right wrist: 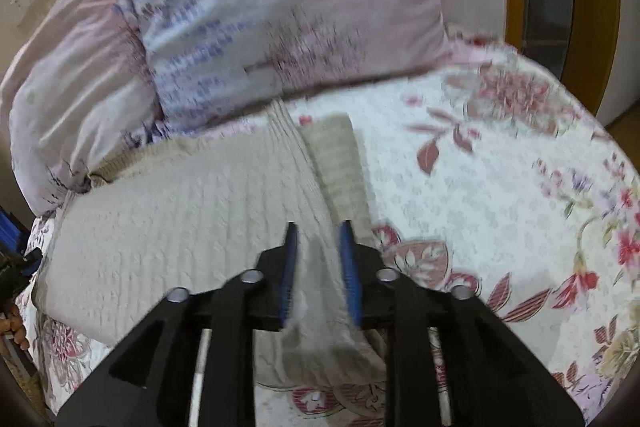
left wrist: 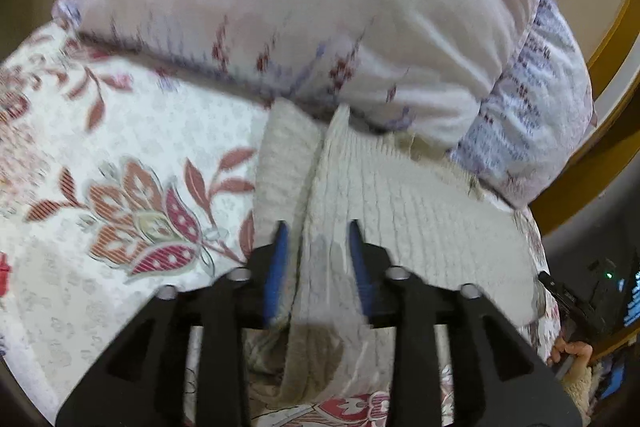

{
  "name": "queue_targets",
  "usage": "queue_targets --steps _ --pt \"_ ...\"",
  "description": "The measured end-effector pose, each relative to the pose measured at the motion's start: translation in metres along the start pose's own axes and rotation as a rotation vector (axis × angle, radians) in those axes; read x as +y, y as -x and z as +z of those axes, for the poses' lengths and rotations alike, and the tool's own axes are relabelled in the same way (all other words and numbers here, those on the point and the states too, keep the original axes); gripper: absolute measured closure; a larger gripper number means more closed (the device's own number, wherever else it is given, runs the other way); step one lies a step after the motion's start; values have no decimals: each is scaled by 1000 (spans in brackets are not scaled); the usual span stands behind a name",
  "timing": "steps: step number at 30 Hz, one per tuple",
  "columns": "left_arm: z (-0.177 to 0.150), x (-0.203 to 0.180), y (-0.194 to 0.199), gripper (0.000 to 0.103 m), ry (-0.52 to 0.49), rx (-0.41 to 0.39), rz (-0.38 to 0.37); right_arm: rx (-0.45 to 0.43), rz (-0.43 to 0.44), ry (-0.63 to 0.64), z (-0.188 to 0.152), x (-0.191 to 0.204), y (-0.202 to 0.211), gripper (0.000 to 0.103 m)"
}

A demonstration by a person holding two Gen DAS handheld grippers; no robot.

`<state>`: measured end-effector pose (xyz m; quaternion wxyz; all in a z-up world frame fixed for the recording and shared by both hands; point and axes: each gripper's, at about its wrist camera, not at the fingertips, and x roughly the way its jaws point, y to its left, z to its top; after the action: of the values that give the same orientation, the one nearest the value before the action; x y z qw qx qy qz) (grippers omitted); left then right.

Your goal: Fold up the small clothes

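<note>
A cream ribbed knit garment lies flat on the floral bedspread, its far edge against the pillows. My left gripper is shut on the garment's left edge, a fold of knit bunched between the blue pads. In the right wrist view the same knit garment spreads to the left, with a folded strip along its right side. My right gripper is shut on the garment's right edge. Both views are motion-blurred.
Two pinkish pillows lie across the head of the bed and also show in the right wrist view. A wooden frame stands at the far right. The floral bedspread extends right of the garment.
</note>
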<state>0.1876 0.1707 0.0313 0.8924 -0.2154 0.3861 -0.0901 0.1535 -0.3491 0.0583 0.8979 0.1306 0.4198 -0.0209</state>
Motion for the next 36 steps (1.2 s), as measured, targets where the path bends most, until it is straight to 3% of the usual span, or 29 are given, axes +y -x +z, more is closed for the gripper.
queue_targets --steps 4,11,13,18,22,24,26,31,36 --pt "-1 -25 7 54 -85 -42 -16 -3 48 86 2 28 0 73" --pt "-18 -53 -16 52 -180 28 -19 60 104 201 -8 76 -21 71" --pt "-23 -49 -25 52 -170 62 -3 101 77 232 -13 85 -32 61" --pt "-30 -51 -30 44 -211 70 9 106 -2 325 -22 100 -36 59" --pt "-17 -39 -17 35 -113 37 -51 87 30 306 -16 107 -30 59" --pt "-7 -28 -9 27 -52 -5 -55 68 66 312 -11 118 -29 59" --pt "3 -13 -4 26 21 -26 -45 70 93 330 -10 133 -30 59" --pt "18 23 -11 26 189 0 -31 86 153 378 -12 173 -41 59" --pt "15 37 -25 26 300 46 -94 129 151 407 -14 199 -59 53"
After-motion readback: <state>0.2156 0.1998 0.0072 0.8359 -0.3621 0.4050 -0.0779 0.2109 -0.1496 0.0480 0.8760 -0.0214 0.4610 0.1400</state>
